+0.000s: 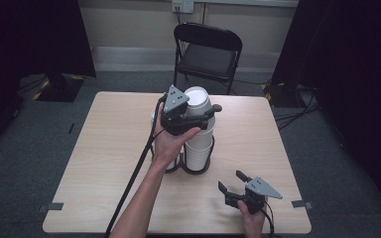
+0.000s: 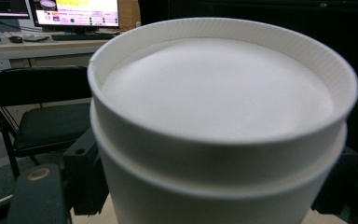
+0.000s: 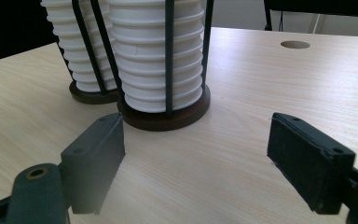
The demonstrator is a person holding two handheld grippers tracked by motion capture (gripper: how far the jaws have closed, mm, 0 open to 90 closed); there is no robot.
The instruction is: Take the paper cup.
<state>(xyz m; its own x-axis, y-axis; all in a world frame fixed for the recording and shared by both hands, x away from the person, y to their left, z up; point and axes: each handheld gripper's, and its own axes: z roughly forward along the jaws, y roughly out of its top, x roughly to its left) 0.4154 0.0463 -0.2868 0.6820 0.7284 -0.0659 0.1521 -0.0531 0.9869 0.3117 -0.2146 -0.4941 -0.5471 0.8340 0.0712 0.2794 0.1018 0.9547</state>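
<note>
While the right gripper (image 1: 234,187) rests low at the table's (image 1: 104,163) 5 o'clock corner, its jaws stand wide apart with nothing between them, and in the right gripper view they face the dark round base of the holder (image 3: 168,116) across bare wood. Farther in, near the table's centre, two wire holders stand side by side, each packed with stacked white cups (image 3: 156,65). Above the nearer stack the left gripper (image 1: 191,116) has its jaws pressed on opposite sides of the top cup (image 1: 198,101) (upside down, its flat bottom facing up), just beneath the bottom's raised rim, as the left gripper view shows. I judge the cup light, thin-walled and easily crushed, its smooth sides apt to slip, so a gentle squeeze across the wall close to that stiff rim seems safest. From the right gripper the cup lies at about 11 o'clock, well apart and higher up. Beyond the table, at 12 o'clock, stands a black folding chair (image 1: 207,49).
</note>
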